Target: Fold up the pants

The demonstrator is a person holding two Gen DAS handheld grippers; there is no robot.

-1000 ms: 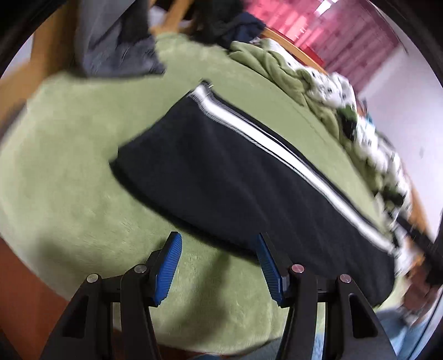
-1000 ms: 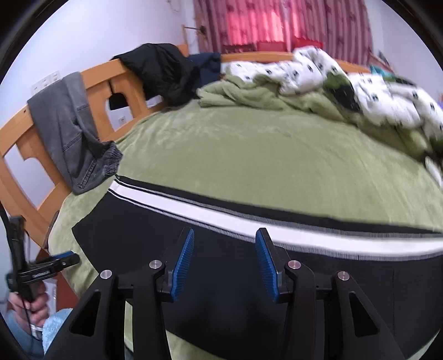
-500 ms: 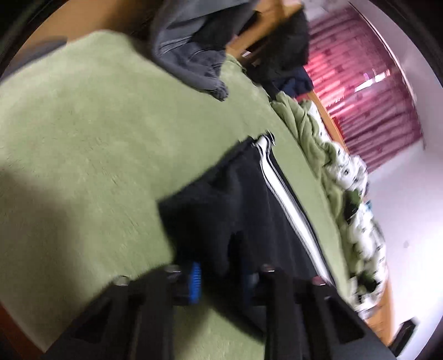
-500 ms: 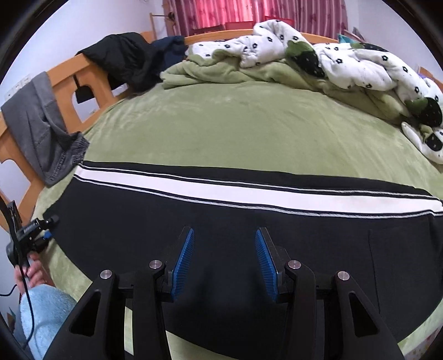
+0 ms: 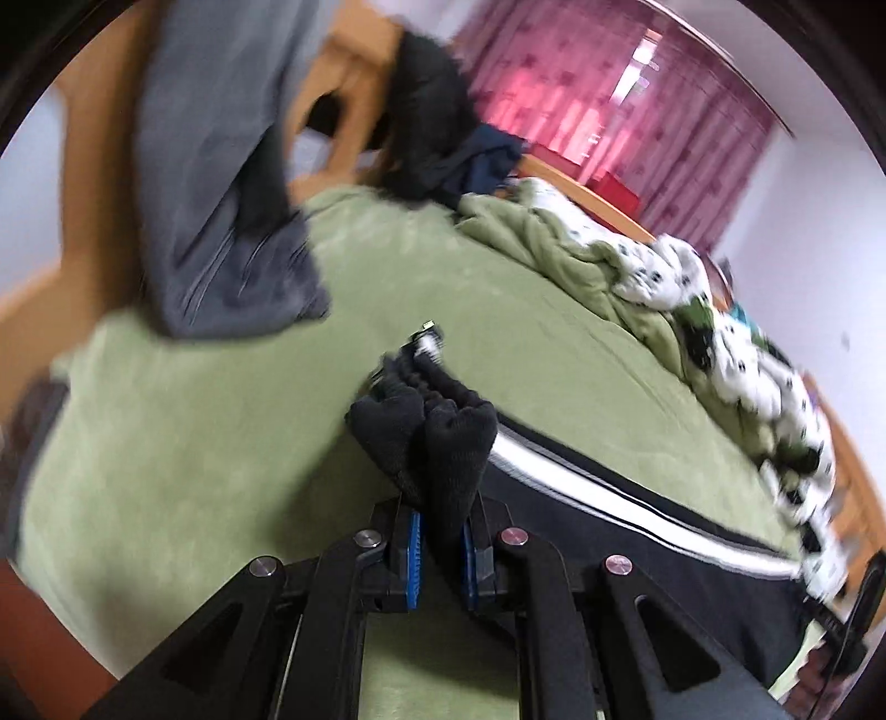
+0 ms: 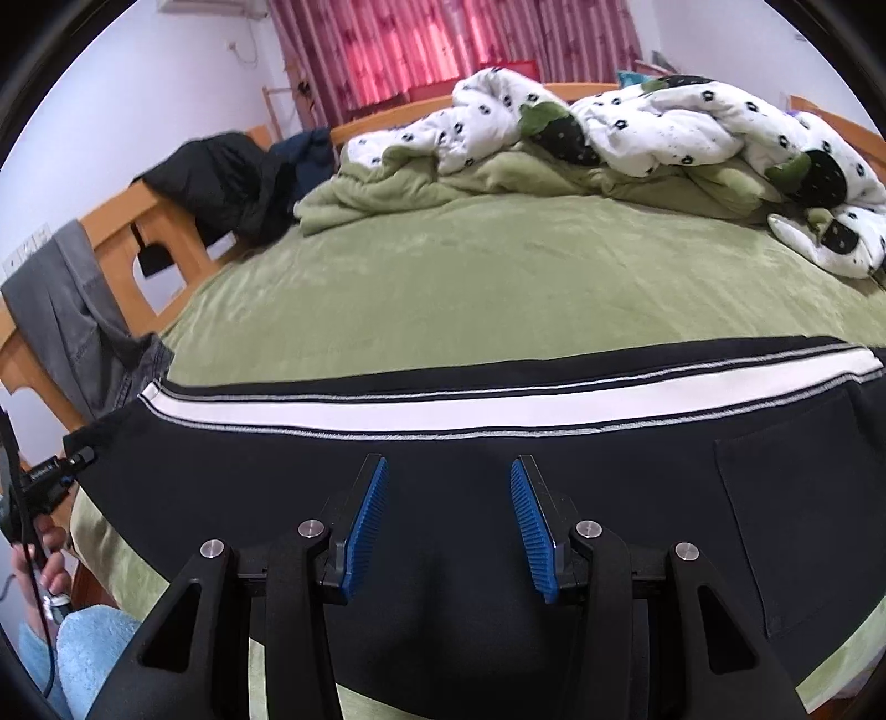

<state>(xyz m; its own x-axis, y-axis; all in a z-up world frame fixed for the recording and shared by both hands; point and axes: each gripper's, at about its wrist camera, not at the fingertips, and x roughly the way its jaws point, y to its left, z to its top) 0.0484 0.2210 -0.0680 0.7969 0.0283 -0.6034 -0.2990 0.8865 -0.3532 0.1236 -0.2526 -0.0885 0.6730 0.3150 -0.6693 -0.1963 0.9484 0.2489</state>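
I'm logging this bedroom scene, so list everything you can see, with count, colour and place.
pants: one, black with white side stripe, flat across the near bed
bed cover: one, green, under pants
quilt: one, white with dark spots, heaped at far side
grey garment: one, draped over the wooden bed frame
dark jacket: one, black, on the frame
curtains: pink-red, far wall
left gripper: black, blue pads, shut on pants' end
right gripper: black, blue pads, open above pants

no text can be read anywhere.
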